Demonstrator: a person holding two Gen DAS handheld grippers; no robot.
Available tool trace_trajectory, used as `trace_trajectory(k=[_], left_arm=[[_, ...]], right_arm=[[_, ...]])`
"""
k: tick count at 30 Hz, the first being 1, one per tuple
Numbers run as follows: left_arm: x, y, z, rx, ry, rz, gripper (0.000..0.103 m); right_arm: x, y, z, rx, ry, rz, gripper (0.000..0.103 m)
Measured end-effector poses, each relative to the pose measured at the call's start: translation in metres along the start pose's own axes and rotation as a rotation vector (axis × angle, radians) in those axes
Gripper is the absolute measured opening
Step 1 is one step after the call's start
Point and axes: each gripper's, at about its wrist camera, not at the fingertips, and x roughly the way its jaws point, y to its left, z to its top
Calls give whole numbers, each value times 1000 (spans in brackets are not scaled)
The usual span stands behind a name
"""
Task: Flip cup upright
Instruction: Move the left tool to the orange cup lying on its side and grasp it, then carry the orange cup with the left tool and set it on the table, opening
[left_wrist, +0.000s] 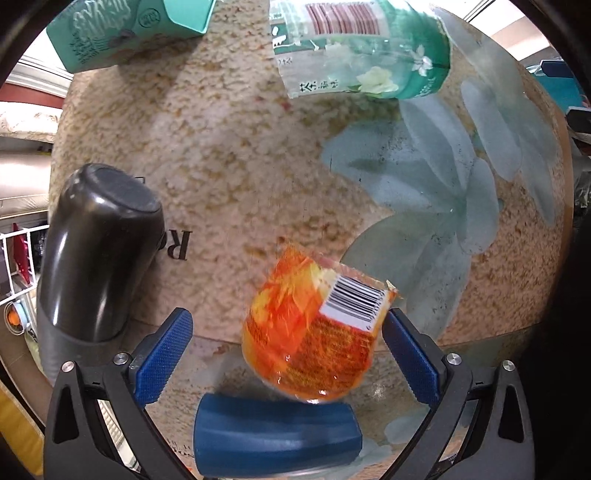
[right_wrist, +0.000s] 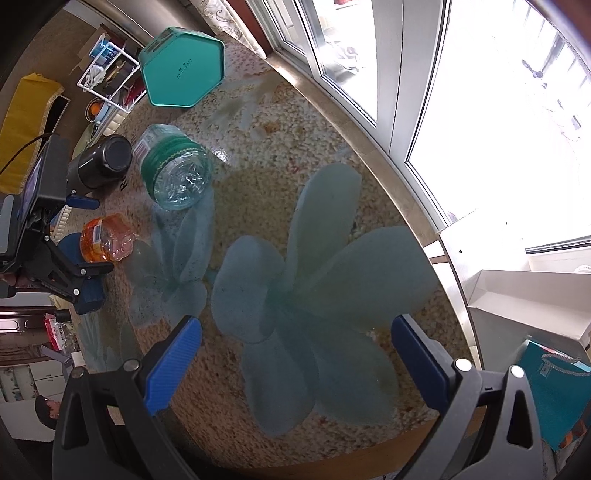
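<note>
The left gripper (left_wrist: 290, 354) hangs wide over the blue cup (left_wrist: 275, 432) at 6 o'clock, orange bottle (left_wrist: 310, 332) between its fingers — likely lining up. The right gripper (right_wrist: 295, 362) waits wide, empty — probably spare.

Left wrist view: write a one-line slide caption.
Open left gripper above an orange plastic cup beside a blue cup on the floral table.

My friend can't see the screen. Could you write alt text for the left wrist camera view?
An open left gripper hangs over an orange plastic cup on a round, flower-patterned table, one blue finger either side of it. A black upside-down tumbler stands left, with a green-labelled bottle and teal box beyond.
</note>
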Motion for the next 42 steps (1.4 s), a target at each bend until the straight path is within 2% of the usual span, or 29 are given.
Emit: trace_trajectory(k=[3,5,8,10,15,19,30,36,37,38,42], left_arm=[[8,2,5,15,8,-15,101],[12,4,8,19,18,-31,89],[26,11,9,8,41,-63,76],[33,13,7,0,55,-75,72],[38,25,0,-59,26,-128,71],[34,28,-5,-90,1,-127,71],[-33,22,-43,-302,-168,-115,71],[-67,-18,-80,-426,-245,-90,71],[-70,-27,-88,-458,-255,-89,71],[-79,-42,-82,-481,-259,-94,71],[-97,-79,-103,-611,-277,-137,71]], right_arm=[[0,-3,0,11,2,-1,103],[1,-6,-1,23,4,-4,103],[2,-12,-3,39,7,-9,103],[1,-14,-3,48,5,-11,103],[-3,-17,-3,55,-3,-18,103],[-5,-14,-7,54,-2,-23,103],[-23,9,-22,-6,-43,-33,103],[-34,31,-35,-48,-74,-35,103],[-36,35,-36,-31,-14,-10,103],[-38,38,-38,-36,-17,-9,103],[-42,50,-50,-60,-25,-21,103]])
